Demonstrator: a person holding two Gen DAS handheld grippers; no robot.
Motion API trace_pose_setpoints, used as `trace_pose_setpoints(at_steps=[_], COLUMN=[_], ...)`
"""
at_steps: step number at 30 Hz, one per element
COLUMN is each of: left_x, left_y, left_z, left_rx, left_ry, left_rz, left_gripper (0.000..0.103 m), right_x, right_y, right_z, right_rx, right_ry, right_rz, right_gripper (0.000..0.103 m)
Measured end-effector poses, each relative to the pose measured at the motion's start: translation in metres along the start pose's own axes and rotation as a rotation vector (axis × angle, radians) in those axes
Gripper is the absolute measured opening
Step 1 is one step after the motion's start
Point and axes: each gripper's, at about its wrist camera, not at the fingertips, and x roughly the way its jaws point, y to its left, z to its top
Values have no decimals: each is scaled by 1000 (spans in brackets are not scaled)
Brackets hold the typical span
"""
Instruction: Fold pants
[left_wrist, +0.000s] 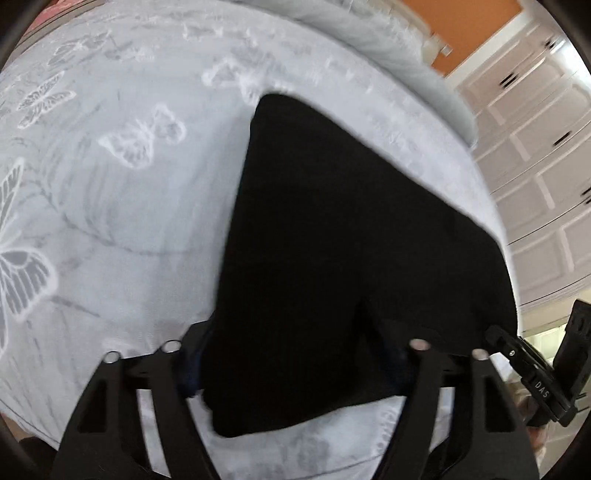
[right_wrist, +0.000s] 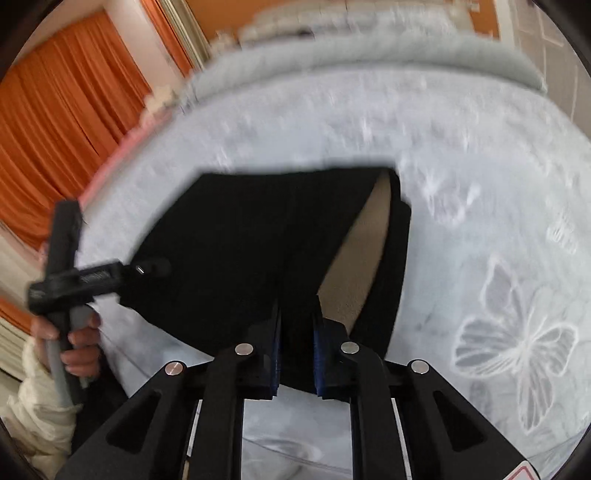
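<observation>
Black pants (left_wrist: 332, 221) lie folded on a pale bed sheet (left_wrist: 110, 221) printed with butterflies. My left gripper (left_wrist: 291, 362) stands open and wide, and the pants' near edge fills the gap between its fingers. In the right wrist view my right gripper (right_wrist: 297, 347) is shut on the near edge of the pants (right_wrist: 240, 240), with black cloth pinched between its blue pads. A tan triangle of lining (right_wrist: 362, 258) shows where the cloth is turned back. One left finger (right_wrist: 147, 267) reaches over the pants' left corner, held by a hand (right_wrist: 77, 343).
A grey rolled blanket (right_wrist: 369, 51) runs along the far side of the bed. Orange curtains (right_wrist: 55, 129) hang to the left and white panelled cupboards (left_wrist: 535, 147) stand to the right. A cream sleeve (right_wrist: 37, 406) is at the bed's near left edge.
</observation>
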Motion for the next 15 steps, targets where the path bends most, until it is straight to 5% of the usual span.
trace_pose_setpoints(at_steps=[1,4,6,8,9,12,15], left_x=[-1,10,8,0,-3,-1,-2], left_y=[4,17,19,22,26,42,44], left_z=[1,-1,-3,-4,-5,-6,-10], left_rx=[-6,-35,-32,-27,-39,-81,-76], left_ry=[7,63,71,44,34,71,81], left_rz=[-10,25,-8,-4,-6,-47,-51], left_gripper=[68,81,85,96,97,97,97], right_x=[-3,28,23,5,-1,1,27], right_y=[-3,-27,-37,-38,-38,-30,-12], right_z=[-1,-9,-11,-15,-20,-33,-37], right_rx=[14,65,121,100,89,26,-104], right_ry=[-5,166,149,97,88,108,167], right_rz=[4,-113,-67,-78,-96,-94,-182], right_gripper=[14,49,50,76,82,83,80])
